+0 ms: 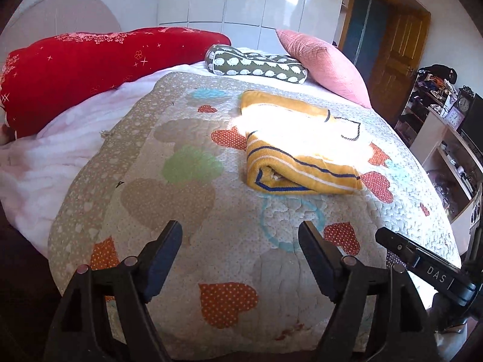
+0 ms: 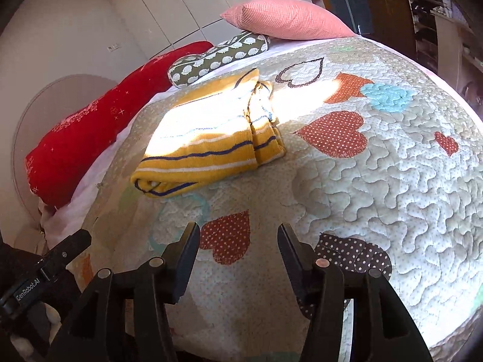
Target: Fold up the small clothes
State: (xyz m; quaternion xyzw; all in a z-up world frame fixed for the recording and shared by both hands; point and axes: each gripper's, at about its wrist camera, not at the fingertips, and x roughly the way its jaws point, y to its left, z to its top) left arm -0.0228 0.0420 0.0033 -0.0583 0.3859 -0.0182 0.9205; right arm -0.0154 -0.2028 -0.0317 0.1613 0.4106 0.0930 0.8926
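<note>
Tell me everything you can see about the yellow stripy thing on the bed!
The yellow stripy garment is a small knitted piece, mustard yellow with thin white and dark blue stripes. It is folded into a thick, roughly rectangular bundle, with layers showing at the rolled near edge. It lies flat on the quilt with the heart patches, and bright sunlight washes out its top. Nothing else touches it: the left gripper and right gripper are both open and apart from it, nearer the camera.
</note>
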